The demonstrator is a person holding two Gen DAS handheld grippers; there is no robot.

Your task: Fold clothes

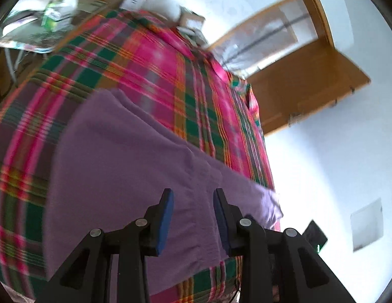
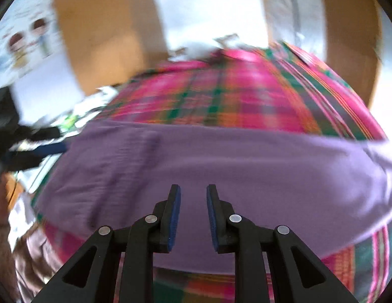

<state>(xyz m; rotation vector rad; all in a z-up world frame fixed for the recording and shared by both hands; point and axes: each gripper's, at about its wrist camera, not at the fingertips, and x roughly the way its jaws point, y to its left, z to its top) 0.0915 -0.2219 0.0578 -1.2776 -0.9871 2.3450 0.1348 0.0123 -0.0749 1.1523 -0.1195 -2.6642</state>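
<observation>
**Purple garment on plaid-covered bed, both tongs over it**

Item 1. Purple garment: lying spread on the plaid cover, its cloth showing soft creases and a raised fold line running toward the near edge in the left wrist view. In the right wrist view the same garment is stretching across the frame as a broad band, with plaid showing beyond it and along its near edge.

Item 2. Left tongs: standing parted with a clear gap between the blue pads, gripping nothing; purple cloth is showing through the gap (whether the tips are touching the cloth cannot be told).

Item 3. Right tongs: likewise standing apart, a slightly narrower gap, nothing held between them; they are pointing over the near part of the garment.

Item 4. Plaid cover: pink, green and orange checks, covering the bed and falling away at its far side.

Item 5. Surroundings, left wrist view: a wooden door hanging open against a white wall; a cluttered side table beyond the bed's far corner, carrying boxes (contents too blurred to name).

Item 6. Surroundings, right wrist view: strongly blurred; a wooden panel and pale wall lying behind the bed.
</observation>
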